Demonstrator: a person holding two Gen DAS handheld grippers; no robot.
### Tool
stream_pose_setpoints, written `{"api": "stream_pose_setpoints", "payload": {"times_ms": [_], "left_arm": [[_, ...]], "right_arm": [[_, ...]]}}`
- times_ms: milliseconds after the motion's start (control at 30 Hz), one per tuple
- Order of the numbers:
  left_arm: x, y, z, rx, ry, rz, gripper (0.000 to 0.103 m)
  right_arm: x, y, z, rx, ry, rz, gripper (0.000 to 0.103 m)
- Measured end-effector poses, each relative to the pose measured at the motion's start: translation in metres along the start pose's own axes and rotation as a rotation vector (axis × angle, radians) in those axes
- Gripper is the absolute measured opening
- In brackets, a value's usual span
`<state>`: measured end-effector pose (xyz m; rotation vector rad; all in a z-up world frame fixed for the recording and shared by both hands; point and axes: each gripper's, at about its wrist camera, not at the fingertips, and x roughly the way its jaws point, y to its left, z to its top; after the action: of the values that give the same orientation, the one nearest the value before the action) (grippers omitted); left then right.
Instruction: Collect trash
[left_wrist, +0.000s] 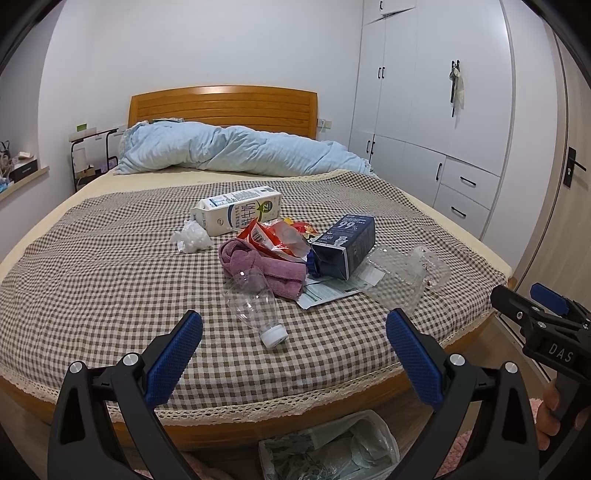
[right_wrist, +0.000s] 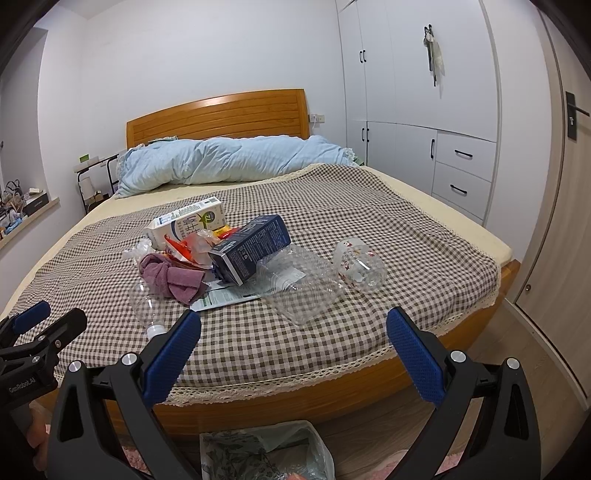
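Observation:
Trash lies on the checked bedspread (left_wrist: 110, 280): a clear plastic bottle (left_wrist: 255, 302) with a white cap, a milk carton (left_wrist: 240, 214), a navy box (left_wrist: 347, 243), red snack wrappers (left_wrist: 273, 236), crumpled white paper (left_wrist: 192, 240), a clear plastic tray (left_wrist: 395, 280) and a leaflet (left_wrist: 325, 291). A purple towel (left_wrist: 262, 266) lies among them. My left gripper (left_wrist: 293, 325) hangs open just short of the bottle. My right gripper (right_wrist: 293, 325) is open above the bed's foot edge, near the tray (right_wrist: 303, 288). A printed glass cup (right_wrist: 360, 266) lies on its side.
A bin lined with a plastic bag (left_wrist: 332, 454) stands on the floor below the bed's foot. A blue duvet (left_wrist: 236, 151) is bunched by the wooden headboard (left_wrist: 221, 107). White wardrobes (left_wrist: 436, 110) line the right wall. A hand (left_wrist: 554, 410) holds the other gripper.

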<state>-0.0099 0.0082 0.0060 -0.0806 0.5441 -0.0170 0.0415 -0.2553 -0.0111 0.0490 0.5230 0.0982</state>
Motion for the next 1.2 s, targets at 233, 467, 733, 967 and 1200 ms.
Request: {"api": "stream_pose_setpoints", "payload": {"times_ms": [233,467,733,967,1200], "left_arm": [[-0.0011,0.0,-0.0002,-0.002,-0.001,-0.003,0.097],[-0.0011,-0.0013,0.0006,0.0,-0.001,-0.002,0.097],[-0.0016,-0.003,0.002,0.007,-0.01,0.003,0.097],[0.0008,-0.0017,0.0023,0.002,-0.015,0.01,0.097],[0.0032,-0.0015,0.0042,0.003,-0.02,0.013,0.097]], "right_arm": [[-0.0004,0.0012,0.0007,-0.002,-0.002,0.001,0.097],[-0.0008,0.0012,0.0007,-0.002,-0.002,0.001,0.097],[-0.0007,0.0011,0.0002,-0.001,-0.003,0.002,0.097],[0.0017,0.0022,0.0016,-0.007,-0.001,0.007,0.097],[0.0044,0.0027,0.0024,-0.01,-0.002,0.006,0.097]]}}
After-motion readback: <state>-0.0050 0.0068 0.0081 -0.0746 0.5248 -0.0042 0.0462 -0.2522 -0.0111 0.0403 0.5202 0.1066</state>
